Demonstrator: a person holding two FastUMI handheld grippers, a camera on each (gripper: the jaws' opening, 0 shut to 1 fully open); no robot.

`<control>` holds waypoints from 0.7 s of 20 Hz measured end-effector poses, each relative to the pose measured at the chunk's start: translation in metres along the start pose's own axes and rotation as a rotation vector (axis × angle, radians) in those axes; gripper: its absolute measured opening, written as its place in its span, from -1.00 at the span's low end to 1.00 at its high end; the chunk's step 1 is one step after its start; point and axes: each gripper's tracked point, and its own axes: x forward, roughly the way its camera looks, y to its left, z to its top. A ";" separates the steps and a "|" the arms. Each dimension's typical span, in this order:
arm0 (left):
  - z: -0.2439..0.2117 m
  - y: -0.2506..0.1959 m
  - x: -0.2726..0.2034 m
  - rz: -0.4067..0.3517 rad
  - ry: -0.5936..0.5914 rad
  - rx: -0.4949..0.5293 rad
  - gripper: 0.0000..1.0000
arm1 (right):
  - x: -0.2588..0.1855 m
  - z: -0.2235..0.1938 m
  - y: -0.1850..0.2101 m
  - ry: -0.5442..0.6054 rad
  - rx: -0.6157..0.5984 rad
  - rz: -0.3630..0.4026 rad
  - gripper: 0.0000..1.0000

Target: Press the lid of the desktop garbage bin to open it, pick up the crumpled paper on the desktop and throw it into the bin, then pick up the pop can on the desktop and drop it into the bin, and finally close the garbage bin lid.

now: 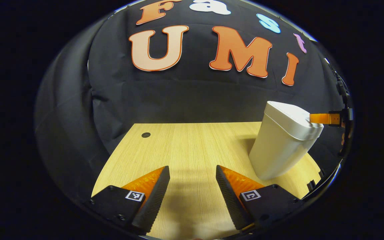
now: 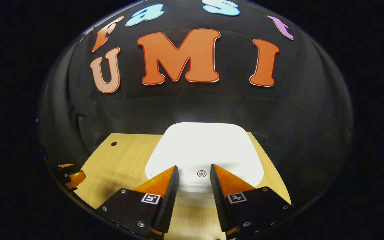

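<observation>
A white desktop bin [image 1: 280,146] stands on the wooden table [image 1: 185,146] at the right, its lid [image 1: 293,120] down and flat. My left gripper [image 1: 192,170] hovers open over bare tabletop, left of the bin, holding nothing. One of the right gripper's fingers [image 1: 323,118] rests at the lid's near-right edge. In the right gripper view I look down on the white lid [image 2: 205,146]. My right gripper [image 2: 193,170] is open just above it, and a small red ring mark [image 2: 201,173] shows between the fingertips. The left gripper [image 2: 70,175] sits low at the far left.
A small dark hole [image 1: 145,135] marks the table's far left corner, also seen as the hole [image 2: 113,143] in the right gripper view. Black cloth walls close in behind and to both sides. The table edge curves close behind the bin.
</observation>
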 end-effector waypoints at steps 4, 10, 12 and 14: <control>0.020 0.009 -0.004 -0.001 -0.040 -0.014 0.79 | -0.002 0.006 0.002 -0.049 -0.027 -0.019 0.15; 0.069 0.022 -0.016 0.008 -0.156 0.001 0.79 | -0.010 0.012 0.027 -0.113 -0.054 -0.003 0.29; 0.084 0.026 -0.023 0.013 -0.192 0.004 0.79 | -0.018 0.019 0.045 -0.161 -0.098 0.026 0.32; 0.100 0.031 -0.029 0.025 -0.238 0.006 0.80 | -0.024 0.028 0.066 -0.213 -0.131 0.058 0.48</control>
